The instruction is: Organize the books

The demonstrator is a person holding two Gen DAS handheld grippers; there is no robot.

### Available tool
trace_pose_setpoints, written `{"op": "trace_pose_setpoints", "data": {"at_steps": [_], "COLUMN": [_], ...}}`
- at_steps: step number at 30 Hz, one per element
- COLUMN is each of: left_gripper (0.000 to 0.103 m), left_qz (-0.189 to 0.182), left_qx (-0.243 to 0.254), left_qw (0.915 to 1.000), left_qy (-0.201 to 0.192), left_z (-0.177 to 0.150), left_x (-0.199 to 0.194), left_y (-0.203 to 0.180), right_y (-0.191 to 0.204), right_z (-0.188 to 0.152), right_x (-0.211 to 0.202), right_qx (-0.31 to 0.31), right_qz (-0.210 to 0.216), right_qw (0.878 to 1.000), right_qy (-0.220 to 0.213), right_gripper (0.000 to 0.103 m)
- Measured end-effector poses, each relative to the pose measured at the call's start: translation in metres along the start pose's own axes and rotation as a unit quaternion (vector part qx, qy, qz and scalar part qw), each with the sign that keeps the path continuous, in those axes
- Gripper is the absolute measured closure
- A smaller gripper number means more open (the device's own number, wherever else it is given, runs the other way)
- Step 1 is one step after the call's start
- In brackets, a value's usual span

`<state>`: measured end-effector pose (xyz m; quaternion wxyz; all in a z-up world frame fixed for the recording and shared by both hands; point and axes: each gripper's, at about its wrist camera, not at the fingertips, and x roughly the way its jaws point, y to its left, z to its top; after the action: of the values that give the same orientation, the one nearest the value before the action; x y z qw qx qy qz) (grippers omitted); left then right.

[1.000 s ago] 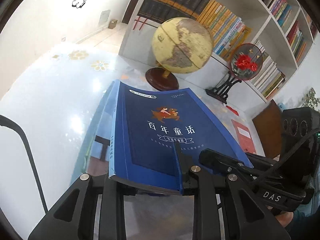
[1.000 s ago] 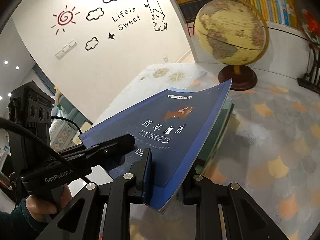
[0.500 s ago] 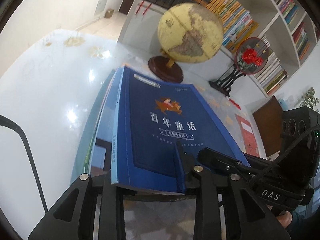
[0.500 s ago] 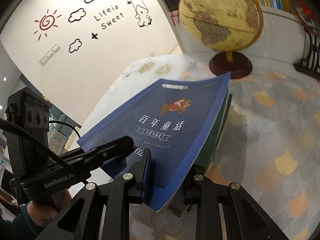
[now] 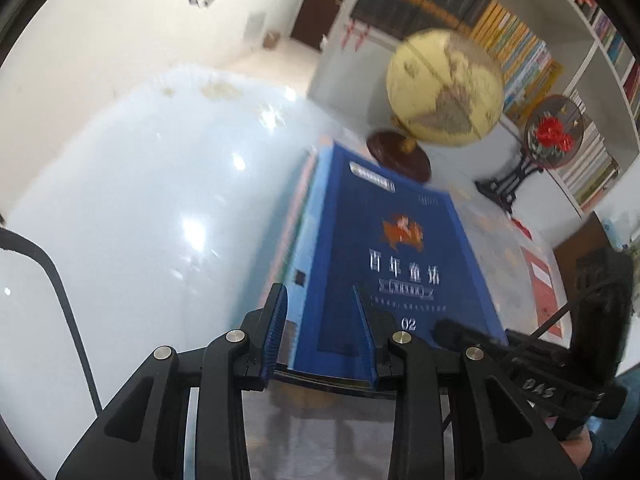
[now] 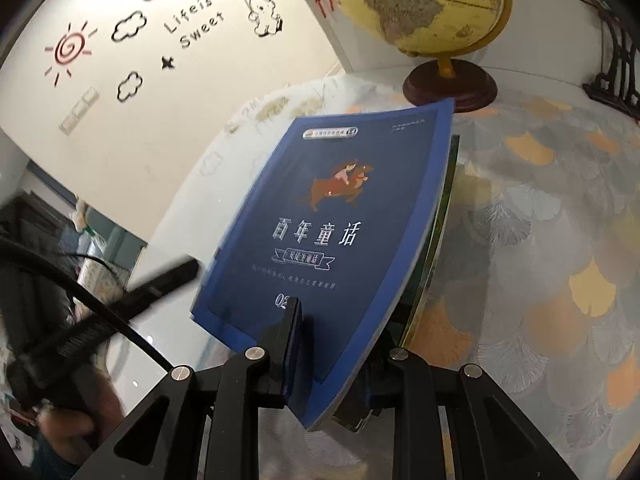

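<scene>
To the left of the left gripper (image 5: pixel 320 320) the pale surface (image 5: pixel 140 220) lay bare out to its far edge. That gripper's jaws were opening, straddling the near-left corner of the one blue book (image 5: pixel 384 264) without pressing it. The right gripper (image 6: pixel 332 344) was clenched on the book's near edge. Beneath it lay more books, uncountable. Ahead stood one globe (image 6: pixel 420 4).

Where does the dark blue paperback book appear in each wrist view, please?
Left wrist view: the dark blue paperback book lies centre-right, its near edge between the left gripper fingers.
Right wrist view: the book fills the centre, tilted.
Shared landmark: the yellow globe on a brown base.
</scene>
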<state>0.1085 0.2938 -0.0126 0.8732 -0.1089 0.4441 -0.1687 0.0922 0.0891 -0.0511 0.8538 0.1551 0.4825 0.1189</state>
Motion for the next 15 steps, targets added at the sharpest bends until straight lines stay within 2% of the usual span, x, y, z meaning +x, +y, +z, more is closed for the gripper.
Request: {"op": "trace_pose_setpoints", "data": {"at_steps": [3,8,12,15], "left_gripper": [0.073,0.073,0.073,0.073], "left_qz": [0.013,0.022,0.026,0.024], "left_qx": [0.009,0.052,0.09,0.114], "left_qw": [0.9998,0.9982,0.9955,0.9931], "left_qy": [-0.008,-0.02,-0.019,-0.013], "left_z": [0.006,0.013,0.013,0.011], "left_x": [-0.01,-0.027,-0.037,-0.039], "left_y": [-0.005,-0.038,-0.076,-0.103], "right_y": [0.006,0.018,0.011,0.001], "right_z": [-0.001,0.0,-0.002,-0.014], "right_x": [0.001,0.007,0.002,-0.021], "right_qx": [-0.016,-0.064,-0.04,-0.033], "right_qz": [-0.005,-0.019,-0.009,-0.031], "right_qw": [1.0,0.998,0.999,0.999], "right_qy": [-0.006,-0.005,0.026,0.025], "right_gripper": [0.079,0.074,0.066,0.066]}}
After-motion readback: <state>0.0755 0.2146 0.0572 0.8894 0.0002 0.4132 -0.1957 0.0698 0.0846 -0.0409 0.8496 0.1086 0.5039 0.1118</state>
